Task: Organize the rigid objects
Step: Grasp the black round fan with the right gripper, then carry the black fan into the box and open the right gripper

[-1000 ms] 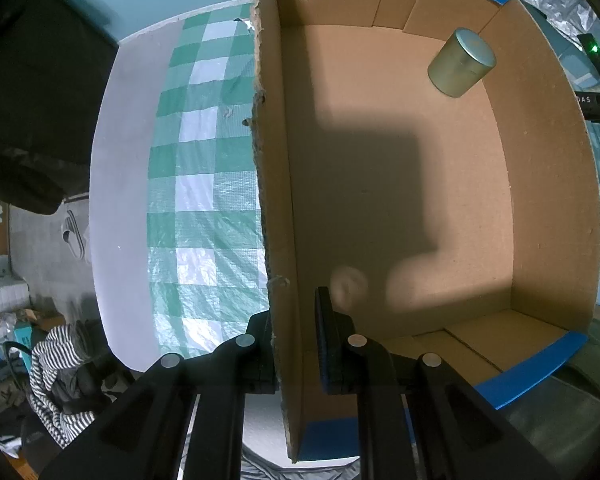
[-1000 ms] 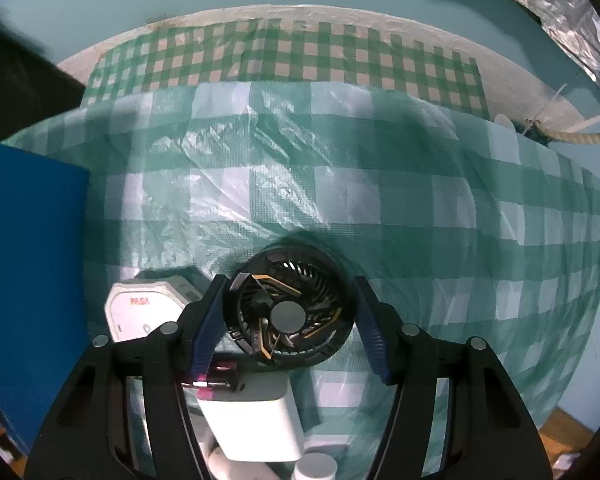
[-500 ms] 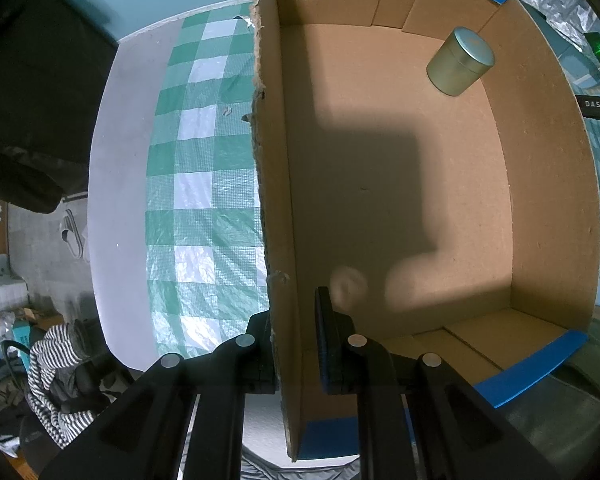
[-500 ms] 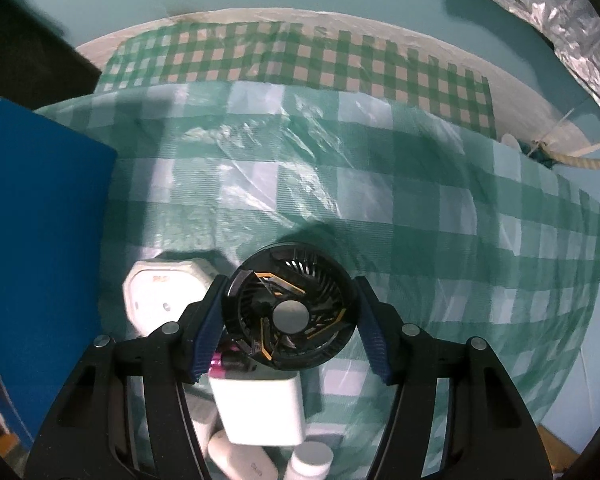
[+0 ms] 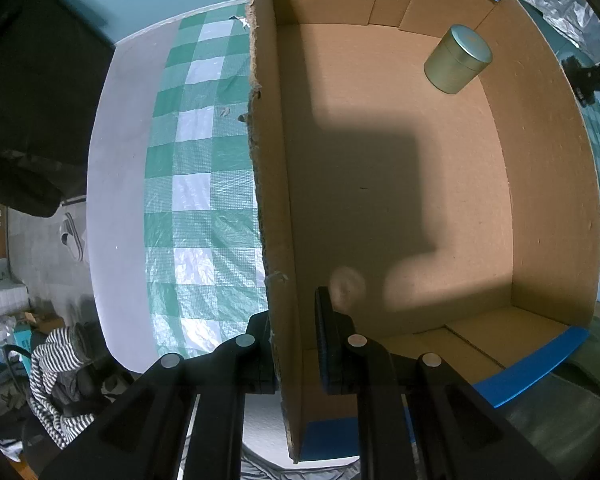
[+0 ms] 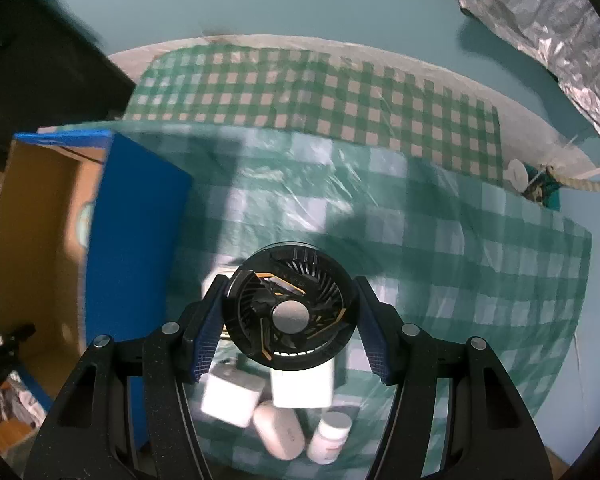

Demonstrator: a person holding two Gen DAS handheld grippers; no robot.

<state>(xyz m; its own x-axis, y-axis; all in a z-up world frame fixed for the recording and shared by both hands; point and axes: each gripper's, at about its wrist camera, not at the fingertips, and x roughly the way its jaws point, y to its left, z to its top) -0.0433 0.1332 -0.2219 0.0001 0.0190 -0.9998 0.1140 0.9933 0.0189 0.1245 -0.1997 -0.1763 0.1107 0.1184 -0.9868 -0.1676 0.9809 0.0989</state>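
Left gripper (image 5: 296, 344) clamped shut on the side wall of the cardboard box (image 5: 274, 240), one finger outside and one inside, pointing straight down over the green checked tablecloth (image 5: 192, 200); inside the box, only a small round metal tin (image 5: 458, 60), lying near the far corner. Right gripper (image 6: 288, 320) closed on the round black fan (image 6: 290, 312), blue pads (image 6: 208, 340) pressed against its rim on both sides, held above the tablecloth beside the blue outer wall of the box. Below the fan, on the cloth: two white adapters (image 6: 232, 398), a white oval case (image 6: 280, 430) and a small white bottle (image 6: 330, 436), grouped closely.
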